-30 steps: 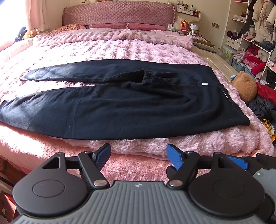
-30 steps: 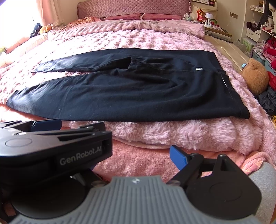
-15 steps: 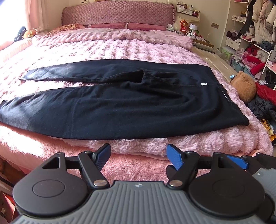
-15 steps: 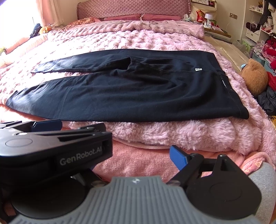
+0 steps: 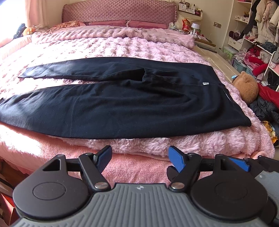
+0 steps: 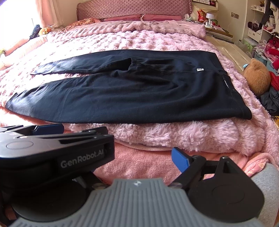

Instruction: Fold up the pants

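Black pants [image 5: 122, 104] lie flat and spread out on a fluffy pink blanket, waistband to the right, both legs reaching left; they also show in the right wrist view [image 6: 130, 92]. My left gripper [image 5: 140, 157] is open and empty, held in front of the bed's near edge, short of the pants. My right gripper [image 6: 139, 157] is open and empty at the same edge; its left finger is hidden behind the left gripper's body [image 6: 55, 153], which sits close on its left. A small white tag [image 5: 205, 83] is near the waistband.
The pink bed [image 5: 122, 43] has a quilted headboard [image 5: 118, 12] at the far end. A brown teddy bear [image 5: 247, 87] and piled clothes [image 5: 266, 106] lie right of the bed. Shelves with clothes [image 5: 258, 35] stand at the far right. A nightstand [image 5: 193, 29] has small items.
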`<act>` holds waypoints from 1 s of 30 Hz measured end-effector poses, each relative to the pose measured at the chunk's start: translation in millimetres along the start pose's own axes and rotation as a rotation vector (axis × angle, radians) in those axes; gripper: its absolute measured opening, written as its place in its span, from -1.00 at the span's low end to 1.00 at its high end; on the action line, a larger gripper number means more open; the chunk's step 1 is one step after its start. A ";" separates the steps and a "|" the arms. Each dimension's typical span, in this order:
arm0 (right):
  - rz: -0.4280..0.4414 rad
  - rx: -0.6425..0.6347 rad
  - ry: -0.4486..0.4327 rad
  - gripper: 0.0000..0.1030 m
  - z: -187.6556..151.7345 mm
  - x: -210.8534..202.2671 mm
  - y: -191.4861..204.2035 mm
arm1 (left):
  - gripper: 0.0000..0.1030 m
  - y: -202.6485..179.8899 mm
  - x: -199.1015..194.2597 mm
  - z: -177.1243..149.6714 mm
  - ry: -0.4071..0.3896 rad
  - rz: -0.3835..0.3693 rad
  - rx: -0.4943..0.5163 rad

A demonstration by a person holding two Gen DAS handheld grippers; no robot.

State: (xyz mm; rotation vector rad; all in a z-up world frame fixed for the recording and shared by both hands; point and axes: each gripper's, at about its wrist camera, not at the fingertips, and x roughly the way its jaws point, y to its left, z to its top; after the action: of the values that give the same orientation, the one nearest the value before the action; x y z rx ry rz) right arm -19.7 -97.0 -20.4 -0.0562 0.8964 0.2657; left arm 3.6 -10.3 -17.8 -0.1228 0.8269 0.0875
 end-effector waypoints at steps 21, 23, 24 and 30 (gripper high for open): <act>0.006 -0.001 0.010 0.58 -1.4 6.4 1.6 | 0.68 4.0 8.5 -0.1 0.045 -0.009 -0.007; 0.009 0.006 0.015 0.58 -1.3 8.7 2.0 | 0.68 5.1 10.6 1.4 0.048 -0.006 -0.011; 0.010 0.011 0.017 0.58 -1.4 9.6 2.3 | 0.67 5.4 10.9 1.6 0.047 -0.003 -0.011; 0.017 0.029 0.012 0.58 -1.1 13.6 4.1 | 0.66 10.2 13.8 4.4 0.048 -0.006 0.003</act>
State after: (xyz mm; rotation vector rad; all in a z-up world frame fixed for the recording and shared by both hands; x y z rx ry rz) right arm -13.5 -90.4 -31.3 -0.0239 0.9129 0.2681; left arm 14.7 0.8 -25.7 -0.1245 0.8745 0.0778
